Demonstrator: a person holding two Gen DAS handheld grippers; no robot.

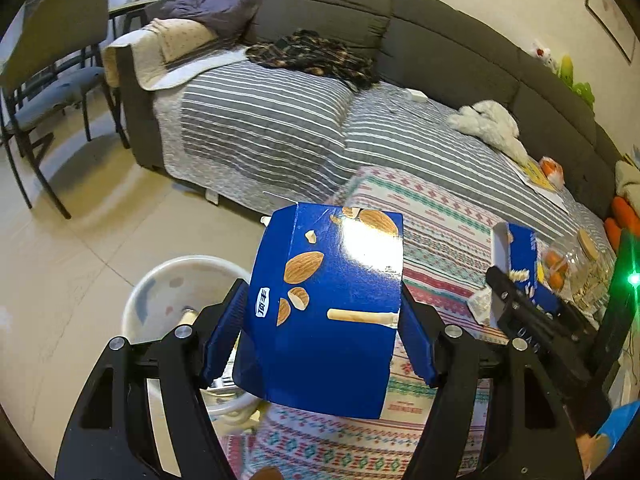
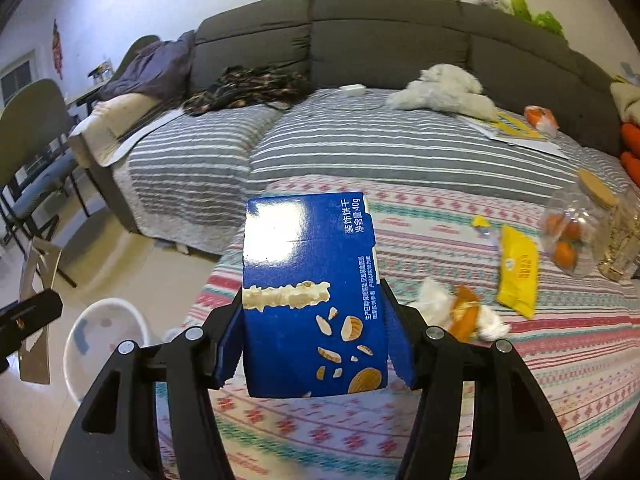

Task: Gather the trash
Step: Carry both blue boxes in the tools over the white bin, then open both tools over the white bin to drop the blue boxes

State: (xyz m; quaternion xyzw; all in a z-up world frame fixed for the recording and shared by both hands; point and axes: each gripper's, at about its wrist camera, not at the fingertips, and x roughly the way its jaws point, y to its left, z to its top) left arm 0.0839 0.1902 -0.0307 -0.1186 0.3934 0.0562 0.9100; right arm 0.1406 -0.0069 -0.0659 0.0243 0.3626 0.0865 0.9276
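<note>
The left tongs (image 1: 322, 316) grip a blue box (image 1: 326, 304), its pads pressed on the box's two sides; the box is printed with almonds and a biscuit stick, and it hangs above the near edge of the bench (image 1: 432, 236), tilted, with its top flap open; below and left of it a white bin (image 1: 180, 280) stands on the tiled floor (image 1: 72, 248), just beside the bench.

The right tongs (image 2: 316, 328) grip a second blue box (image 2: 312, 292) in the same way, pads on both sides, the box upright over the patterned cloth that covers the bench; in the left view these tongs and their box show at the right, apart from the first box.

Further out on the bench lie a yellow packet (image 2: 518, 270), crumpled white tissue (image 2: 434, 302) with an orange scrap (image 2: 464, 312) touching it, and a clear jar (image 2: 576, 232) with a wooden lid holding small orange fruit; the jar lies tilted near the bench's far right edge.

Beyond the bench runs a grey sofa (image 2: 384, 24) with a striped cover; on it lie a dark patterned garment (image 2: 248, 84), a white plush (image 2: 444, 88) and a yellow booklet (image 2: 512, 126); a chair (image 1: 56, 60) stands at the left.
</note>
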